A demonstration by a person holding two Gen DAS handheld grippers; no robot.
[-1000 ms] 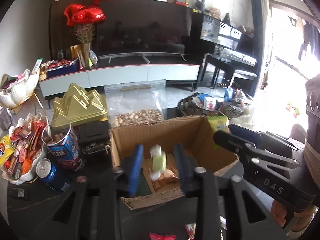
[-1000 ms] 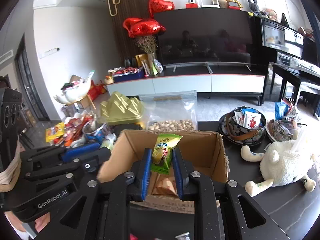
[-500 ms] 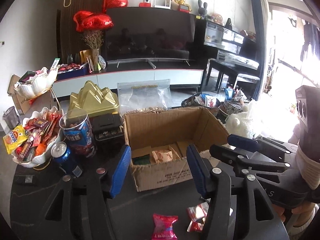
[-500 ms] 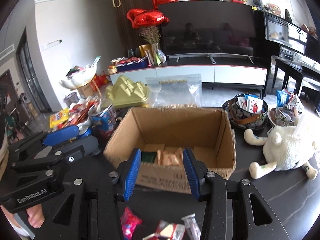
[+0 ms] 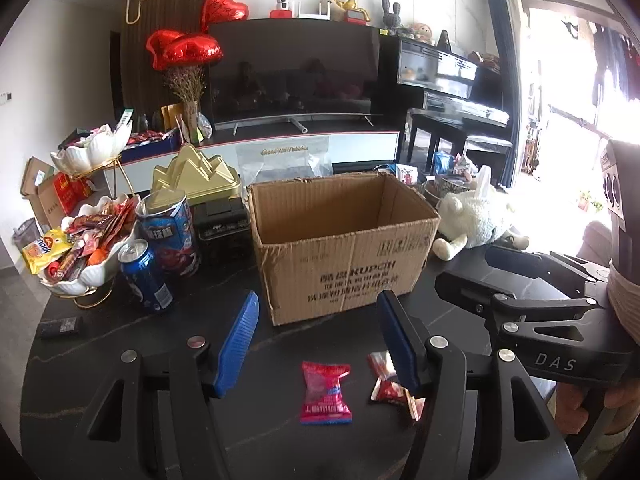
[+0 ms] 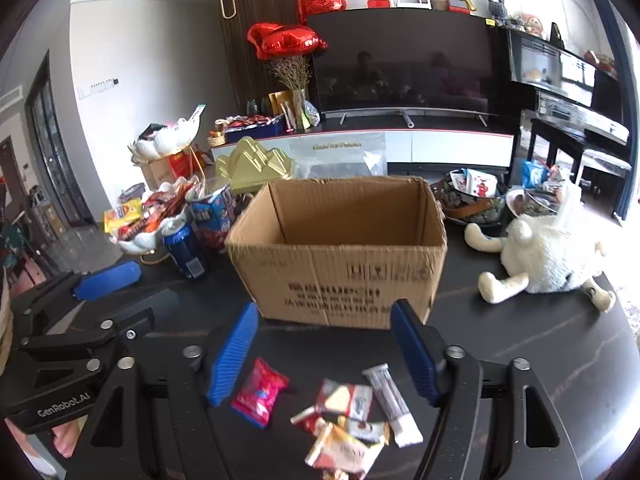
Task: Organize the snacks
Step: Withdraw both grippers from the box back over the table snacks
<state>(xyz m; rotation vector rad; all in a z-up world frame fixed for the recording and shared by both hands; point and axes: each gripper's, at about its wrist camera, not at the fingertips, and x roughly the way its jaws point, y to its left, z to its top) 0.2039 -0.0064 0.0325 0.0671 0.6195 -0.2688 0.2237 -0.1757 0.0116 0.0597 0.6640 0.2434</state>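
Looking along both tools, we saw a dark worktop (image 6: 540,344) carrying an open cardboard box (image 6: 340,256) at its middle, flaps up, its floor hidden from these views. A white plush toy (image 6: 548,256) lay on its side to the right of the box, well apart from it. On the other side stood a tall blue snack tin (image 5: 170,236) and, just in front of it, a blue drink can (image 5: 146,276), beside a white shell-shaped dish (image 5: 86,248) heaped with sweets.

We found the left tool (image 5: 318,342) with its jaws apart and opening, nothing between the pads; a pink snack packet (image 5: 325,386) lay flat on the worktop below the gap, in front of the box. The right tool (image 6: 324,356) was likewise opening and gripped nothing. Under it lay a loose pile of small snack packets (image 6: 352,424), several overlapping, with a silver stick packet (image 6: 390,396) at the pile's right edge; motion blur kept us from telling what the pile's wrappers say.
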